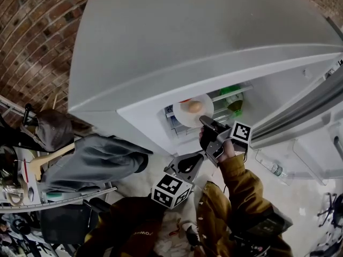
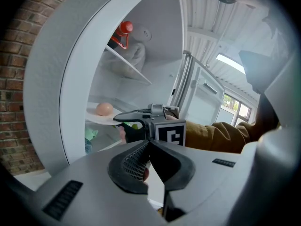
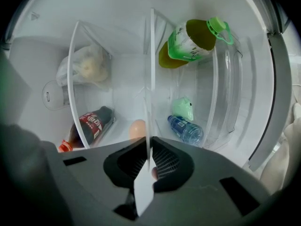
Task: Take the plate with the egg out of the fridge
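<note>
We clamp the rim of the plate (image 1: 182, 116) in our right gripper (image 1: 206, 123), the egg (image 1: 195, 106) sitting just beyond its jaws at the fridge (image 1: 187, 36) opening, while our left gripper (image 1: 198, 157) hangs just behind, jaws together, empty.

Garage-like storeroom, bare brick wall (image 1: 32, 31), open fridge (image 1: 187, 47), cluttered metal rack (image 1: 64, 199) beside it

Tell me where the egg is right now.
In the head view the egg sits on the white plate near frame centre, at the mouth of the open fridge, with the right tool clamped on the plate's near rim.
</note>
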A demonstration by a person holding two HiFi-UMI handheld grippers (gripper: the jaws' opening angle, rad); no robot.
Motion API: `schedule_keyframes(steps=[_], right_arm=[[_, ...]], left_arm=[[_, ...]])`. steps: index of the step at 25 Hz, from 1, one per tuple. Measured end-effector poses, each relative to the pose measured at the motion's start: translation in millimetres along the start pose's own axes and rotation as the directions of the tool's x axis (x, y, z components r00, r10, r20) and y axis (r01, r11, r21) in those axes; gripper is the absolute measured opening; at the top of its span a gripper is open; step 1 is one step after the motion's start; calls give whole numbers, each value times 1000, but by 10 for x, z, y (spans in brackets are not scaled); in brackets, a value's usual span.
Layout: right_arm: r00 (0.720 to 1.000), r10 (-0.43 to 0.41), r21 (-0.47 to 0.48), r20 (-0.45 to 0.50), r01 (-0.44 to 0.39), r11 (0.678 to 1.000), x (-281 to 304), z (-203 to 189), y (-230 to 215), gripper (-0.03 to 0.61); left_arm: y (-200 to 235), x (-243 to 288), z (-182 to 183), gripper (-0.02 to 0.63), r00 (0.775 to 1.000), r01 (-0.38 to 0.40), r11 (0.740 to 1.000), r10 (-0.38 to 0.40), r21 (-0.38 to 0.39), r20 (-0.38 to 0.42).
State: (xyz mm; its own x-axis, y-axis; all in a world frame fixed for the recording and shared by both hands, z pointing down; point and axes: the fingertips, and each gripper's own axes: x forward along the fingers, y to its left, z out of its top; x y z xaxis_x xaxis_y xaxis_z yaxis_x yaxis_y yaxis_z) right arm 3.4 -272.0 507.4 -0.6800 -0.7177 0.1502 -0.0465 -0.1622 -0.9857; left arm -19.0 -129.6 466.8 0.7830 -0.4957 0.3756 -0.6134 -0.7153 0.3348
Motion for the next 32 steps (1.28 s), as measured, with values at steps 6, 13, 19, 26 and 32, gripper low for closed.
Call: schedule_keyframes(steps=[6,13,19,26,32], right_arm=[[1000,-2,2,11,2,1000,-115,10,10,35],[1000,-1,7,24,1,1000,-301,-4,6,35],[999,1,-4,40,-1,1000,-430,-3,35,35],[997,28,1,75,-28,1000,-582,-37,159,35],[993,29,-30,113,-26,999,-734,-57,269,35]], left_arm=[[-20,3,1,8,1000,5,1000,-5,0,-3],[-34,1,-27,9,1000,10,1000,-10,-2,-9],[-47,-1,-40,8,1000,17,1000,-17,-3,-14],[-36,0,-51,8,1000,20,1000,-20,-7,-16],[-29,17,-47,8,1000,20,1000,-21,-9,-16]])
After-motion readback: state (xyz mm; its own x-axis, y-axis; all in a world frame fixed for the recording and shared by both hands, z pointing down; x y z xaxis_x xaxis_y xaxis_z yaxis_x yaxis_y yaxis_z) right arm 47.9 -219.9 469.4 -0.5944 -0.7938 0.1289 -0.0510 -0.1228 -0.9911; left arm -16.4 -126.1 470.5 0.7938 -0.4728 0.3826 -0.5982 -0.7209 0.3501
